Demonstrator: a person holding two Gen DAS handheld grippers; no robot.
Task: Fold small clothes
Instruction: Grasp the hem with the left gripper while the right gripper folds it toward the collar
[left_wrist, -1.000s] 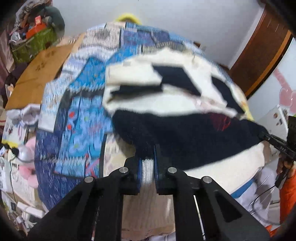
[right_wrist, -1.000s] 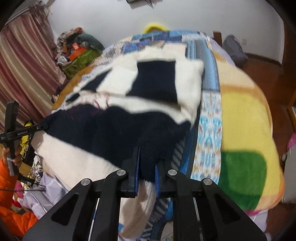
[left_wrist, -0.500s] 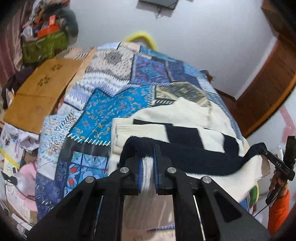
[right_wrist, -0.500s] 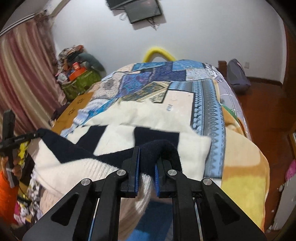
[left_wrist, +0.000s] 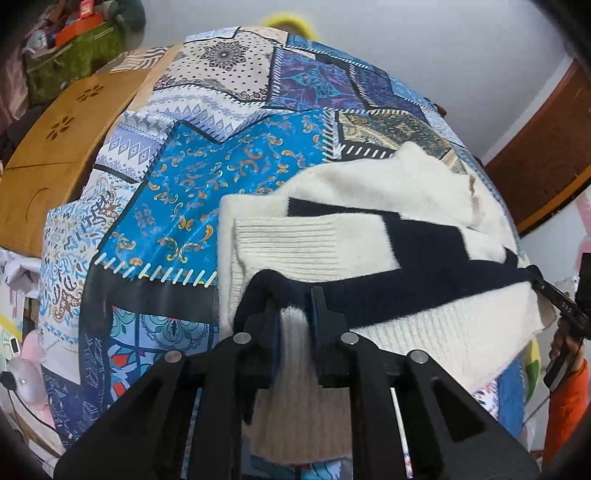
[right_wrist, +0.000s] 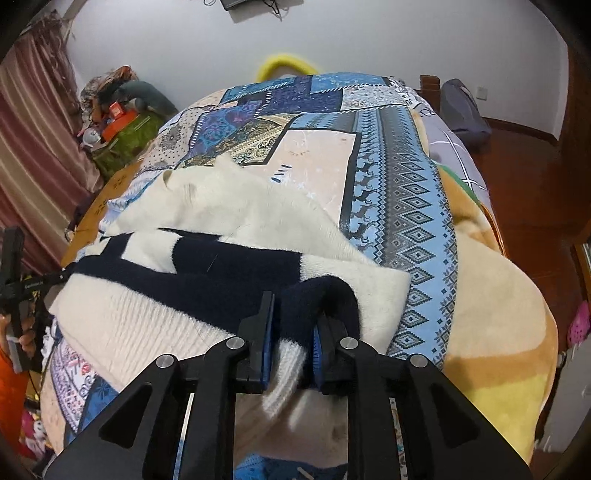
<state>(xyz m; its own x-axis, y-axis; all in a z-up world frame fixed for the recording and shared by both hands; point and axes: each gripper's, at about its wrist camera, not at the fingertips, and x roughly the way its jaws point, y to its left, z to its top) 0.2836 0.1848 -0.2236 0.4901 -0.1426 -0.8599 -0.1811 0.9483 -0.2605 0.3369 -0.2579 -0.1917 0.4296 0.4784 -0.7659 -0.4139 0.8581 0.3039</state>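
A cream and navy knit sweater (left_wrist: 369, 243) lies on a patchwork quilt (left_wrist: 207, 173) on the bed. Its lower hem is lifted and carried over the body. My left gripper (left_wrist: 293, 314) is shut on the hem's left corner, with cream ribbing between the pads. My right gripper (right_wrist: 291, 325) is shut on the hem's right corner of the sweater (right_wrist: 229, 229), with navy and cream knit bunched between the pads. Each gripper shows at the far edge of the other's view, the right one (left_wrist: 554, 299) and the left one (right_wrist: 29, 286).
A wooden board (left_wrist: 62, 147) lies along the quilt's left side. Cluttered boxes and bags (right_wrist: 118, 110) stand at the far left by a curtain. A yellow and orange blanket (right_wrist: 498, 314) covers the bed's right side. A wooden floor (right_wrist: 524, 177) lies to the right.
Both grippers have lifted the sweater's hem and carried it forward over the body. The large navy panel that lay flat is now folded over, showing as a band.
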